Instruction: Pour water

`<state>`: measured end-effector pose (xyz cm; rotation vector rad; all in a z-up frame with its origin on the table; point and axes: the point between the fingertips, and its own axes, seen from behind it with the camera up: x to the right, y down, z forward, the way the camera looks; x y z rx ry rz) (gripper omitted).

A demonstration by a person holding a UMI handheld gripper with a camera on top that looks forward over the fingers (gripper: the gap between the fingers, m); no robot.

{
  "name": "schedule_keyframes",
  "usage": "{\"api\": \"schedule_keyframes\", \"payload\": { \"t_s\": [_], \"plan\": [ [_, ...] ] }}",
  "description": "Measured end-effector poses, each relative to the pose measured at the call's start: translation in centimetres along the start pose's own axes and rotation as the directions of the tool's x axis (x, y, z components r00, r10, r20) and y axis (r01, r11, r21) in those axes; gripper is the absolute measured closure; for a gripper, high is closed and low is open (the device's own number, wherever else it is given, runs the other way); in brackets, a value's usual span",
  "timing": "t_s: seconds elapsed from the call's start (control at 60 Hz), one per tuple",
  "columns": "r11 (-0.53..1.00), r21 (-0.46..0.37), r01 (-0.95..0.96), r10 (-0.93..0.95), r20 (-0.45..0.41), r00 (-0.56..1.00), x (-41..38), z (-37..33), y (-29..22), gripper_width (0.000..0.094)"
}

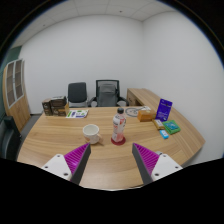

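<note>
A white cup (92, 132) stands on the wooden table (110, 160), beyond my fingers and a little left. Just right of it a clear bottle (118, 126) with a red label stands upright on a red coaster (118, 140). My gripper (112, 160) is open and empty, its two fingers with purple pads (75, 157) spread wide over the table's near part. The cup and bottle stand ahead of the gap between the fingers, apart from them.
A purple box (163, 109), a green book (172, 127) and a small blue thing (164, 134) lie to the right. A book (77, 113) and dark box (55, 104) lie far left. Two office chairs (92, 94) stand behind the table; a cabinet (13, 85) on the left.
</note>
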<state>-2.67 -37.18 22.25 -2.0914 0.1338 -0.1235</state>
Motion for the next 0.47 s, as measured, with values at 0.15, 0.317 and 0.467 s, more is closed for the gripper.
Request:
{"api": "schedule_keyframes", "payload": {
  "t_s": [0.15, 0.317, 0.467],
  "plan": [
    [1.000, 0.011, 0.009, -0.008, -0.025, 1.000, -0.4, -3.5, 0.4, 0.0075],
    [1.000, 0.011, -0.002, 0.002, -0.030, 1.000, -1.0, -5.4, 0.8, 0.0073],
    [1.000, 0.001, -0.018, 0.018, -0.028, 0.999, -1.6, -6.4, 0.8, 0.0074]
  ]
}}
